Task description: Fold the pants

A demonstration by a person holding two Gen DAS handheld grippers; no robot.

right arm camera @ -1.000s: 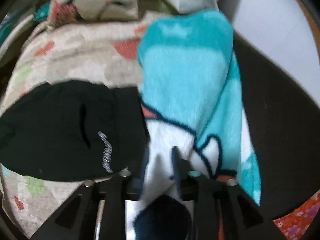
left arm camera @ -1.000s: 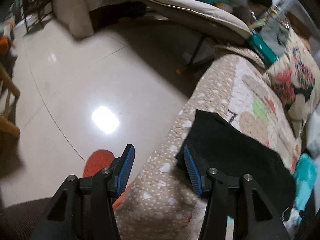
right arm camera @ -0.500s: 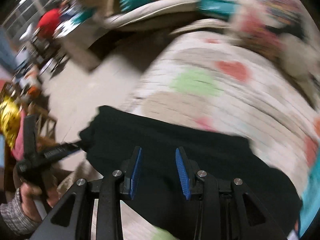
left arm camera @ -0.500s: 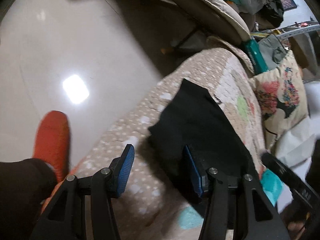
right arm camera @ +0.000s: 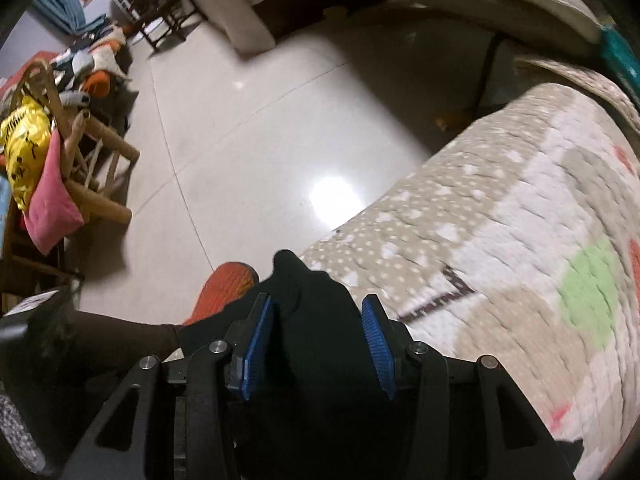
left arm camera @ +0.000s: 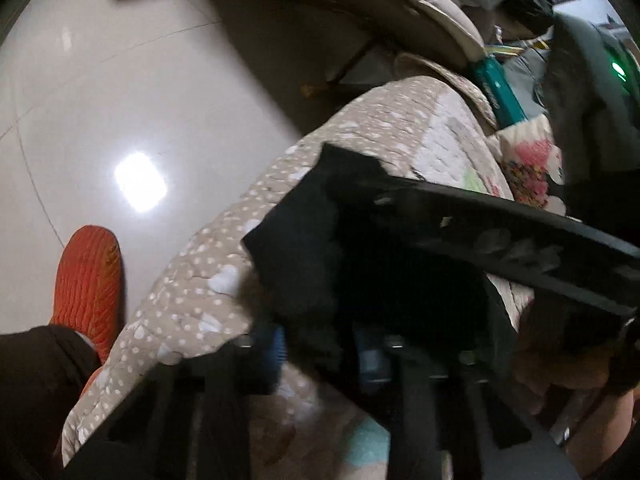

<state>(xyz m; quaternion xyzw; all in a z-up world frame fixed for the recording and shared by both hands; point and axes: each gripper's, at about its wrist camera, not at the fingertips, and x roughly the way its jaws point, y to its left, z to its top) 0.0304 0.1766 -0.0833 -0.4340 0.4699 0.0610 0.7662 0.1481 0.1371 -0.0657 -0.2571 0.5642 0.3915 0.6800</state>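
The black pants [left arm camera: 304, 248] lie on a beige quilt with white spots [left arm camera: 208, 280], their corner near the quilt's edge. My left gripper [left arm camera: 322, 354] points down at that corner. The view is blurred, and its jaws are closing with a bunch of black fabric pressed between the blue pads [left arm camera: 276, 350]. My right gripper [right arm camera: 316, 336] hovers over the same corner of the pants [right arm camera: 308, 292]. Its jaws are opening, with fabric lying loose between the blue pads [right arm camera: 256, 344]. Its black frame [left arm camera: 500, 236] crosses the left wrist view.
Glossy tiled floor [right arm camera: 256, 128] borders the quilt on the left. An orange slipper [left arm camera: 88, 284] and a dark trouser leg [right arm camera: 108, 340] stand close to the edge. A wooden chair [right arm camera: 96, 184] with a yellow bag and pink cloth stands at left. Cushions [left arm camera: 416, 4] pile up behind.
The right gripper swung from the teal blanket across the quilt to the pants' corner and widened its jaws. The left gripper dipped onto the pants and narrowed its jaws around the fabric.
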